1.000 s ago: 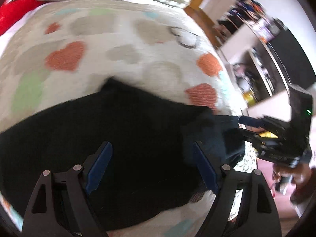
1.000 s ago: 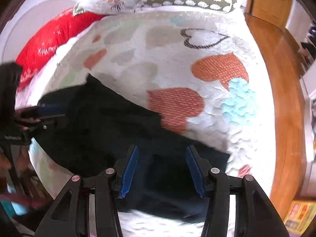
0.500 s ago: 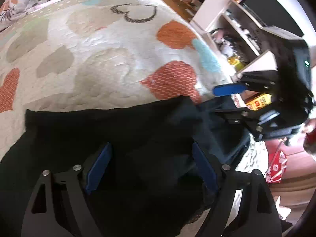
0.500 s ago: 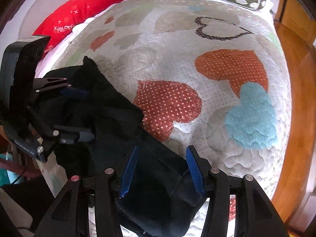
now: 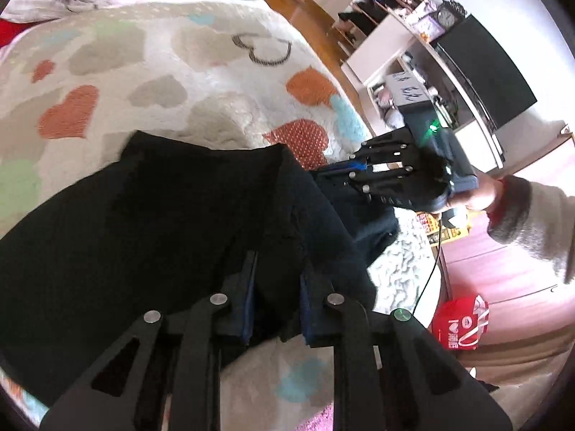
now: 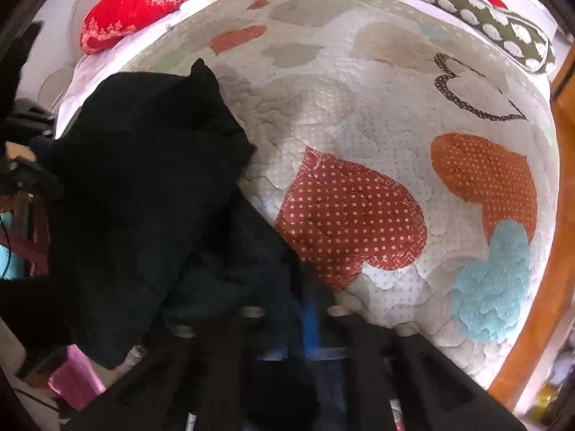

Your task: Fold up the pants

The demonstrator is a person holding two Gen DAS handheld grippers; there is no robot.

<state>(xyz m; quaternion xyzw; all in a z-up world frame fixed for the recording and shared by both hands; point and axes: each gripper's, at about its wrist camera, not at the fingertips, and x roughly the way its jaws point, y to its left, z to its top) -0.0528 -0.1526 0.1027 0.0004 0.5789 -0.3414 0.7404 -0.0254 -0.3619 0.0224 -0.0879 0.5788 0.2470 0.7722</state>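
Note:
Black pants point(image 5: 151, 215) lie bunched at the near edge of a bed with a heart-patterned quilt point(image 5: 201, 72). My left gripper point(image 5: 276, 287) is shut on a fold of the pants fabric near their right end. My right gripper point(image 5: 345, 172) shows in the left wrist view, its fingers closed on the dark blue-black end of the pants point(image 5: 363, 215). In the right wrist view the pants point(image 6: 143, 186) fill the left side, and my right gripper point(image 6: 294, 309) is blurred, its blue pad pressed into the cloth.
Red pillow point(image 6: 169, 3) and dotted grey bolster point(image 6: 481, 25) lie at the head of the bed. Wooden floor point(image 6: 560, 251) runs along the right. A TV point(image 5: 481, 72) and cluttered shelves stand beyond. A red bag point(image 5: 460, 323) sits on the floor.
Both grippers have closed on the pants; half a second ago both stood open over the cloth. The right gripper dropped low into the fabric's right end.

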